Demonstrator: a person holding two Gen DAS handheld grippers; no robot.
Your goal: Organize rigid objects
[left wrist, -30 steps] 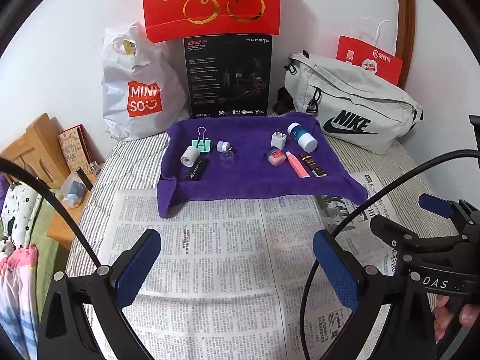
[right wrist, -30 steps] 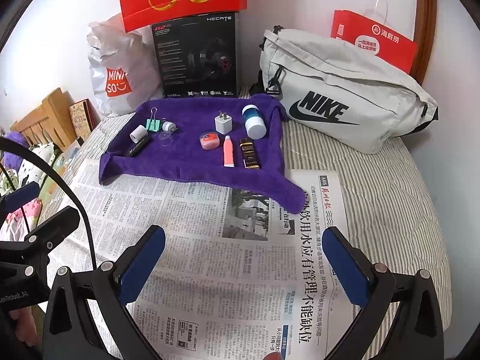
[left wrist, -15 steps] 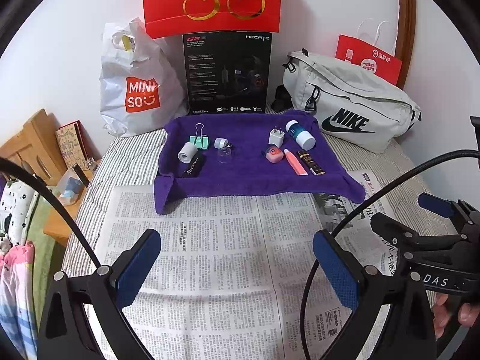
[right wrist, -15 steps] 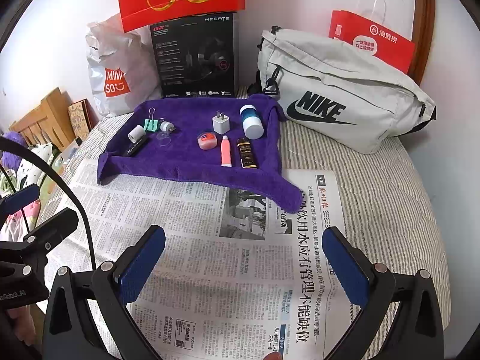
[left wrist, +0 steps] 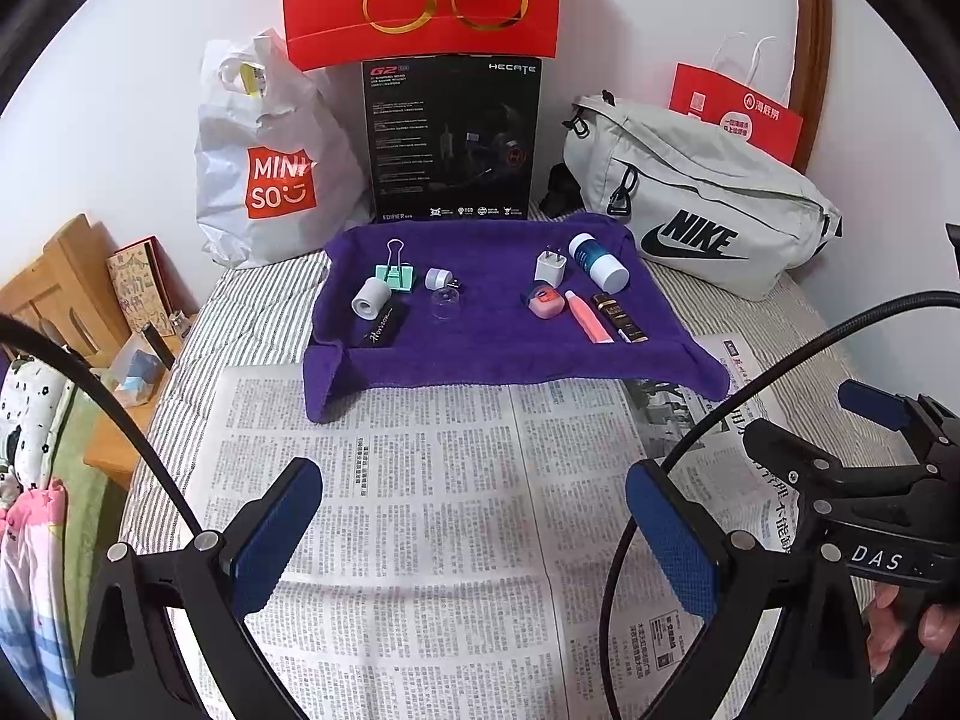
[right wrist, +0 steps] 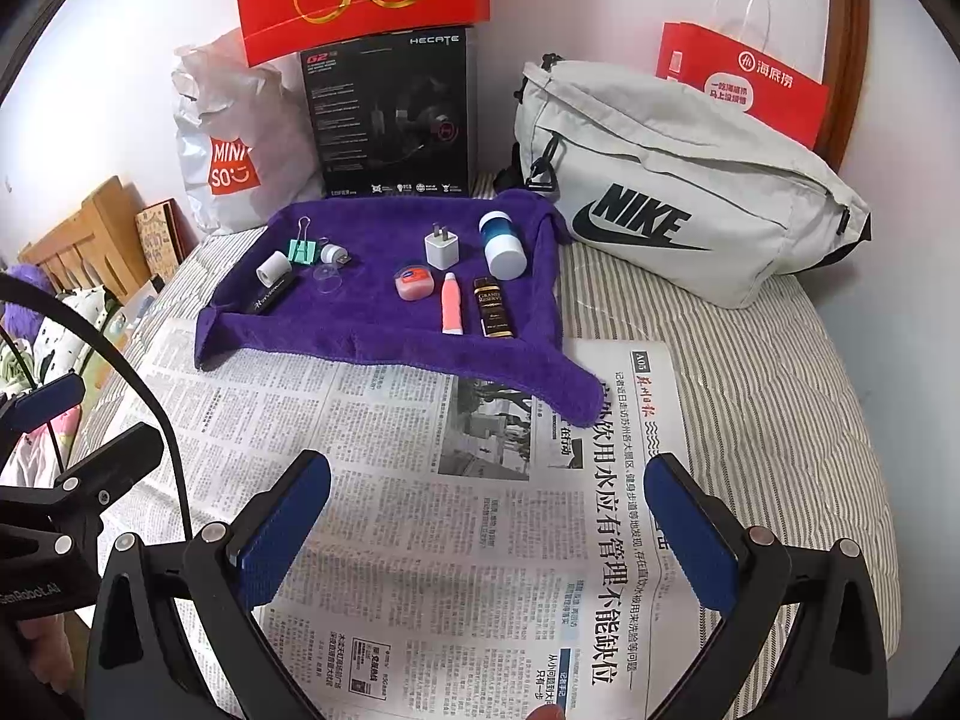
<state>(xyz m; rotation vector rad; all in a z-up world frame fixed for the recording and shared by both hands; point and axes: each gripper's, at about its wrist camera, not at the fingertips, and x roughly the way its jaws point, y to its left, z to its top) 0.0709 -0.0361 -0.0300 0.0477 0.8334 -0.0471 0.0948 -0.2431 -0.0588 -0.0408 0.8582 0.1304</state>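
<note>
Both claws have eased slightly back from the purple towel (left wrist: 498, 354). The left claw (left wrist: 474, 528) and right claw (right wrist: 489, 531) hang spread wide, empty, above the newspaper (right wrist: 420, 540). Beyond, on the towel, lie the charger plug (right wrist: 442, 247), pink tube (right wrist: 450, 303) and binder clip (left wrist: 395, 273).

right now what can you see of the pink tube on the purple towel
The pink tube is a small squeeze tube, soft plastic by its look, salmon pink with a white cap at the far end and a flat crimped end toward the cameras. It lies flat on the purple towel, lengthwise front to back, between the round pink tin and the dark rectangular box. It seems close to both, touching unclear. Neither tool is near it.
</note>
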